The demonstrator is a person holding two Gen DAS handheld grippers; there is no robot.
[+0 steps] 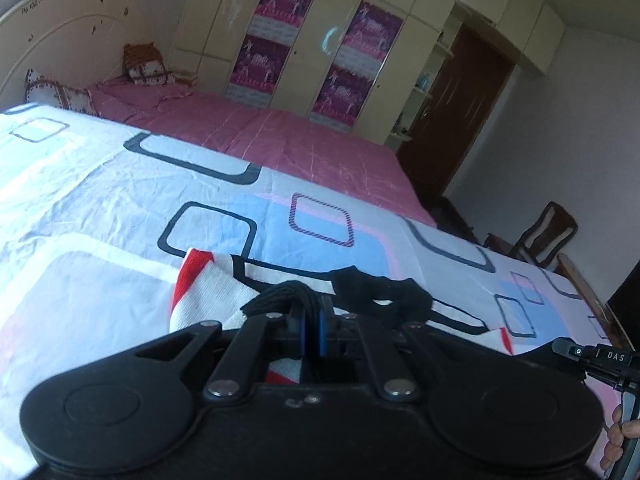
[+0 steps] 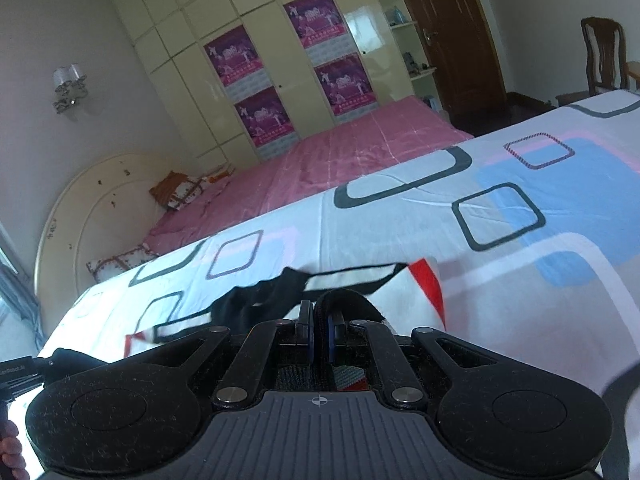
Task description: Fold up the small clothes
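A small white garment with red stripes and black trim lies on the patterned bedsheet. My left gripper is shut on its black edge at the near side. The same garment shows in the right wrist view, where my right gripper is shut on another part of the black trim. A black collar or strap section bunches between the two grips. The garment's lower part is hidden under both grippers.
The patterned sheet covers the near bed; a pink bed with pillows lies beyond. A cream wardrobe with purple posters, a brown door and a wooden chair stand behind.
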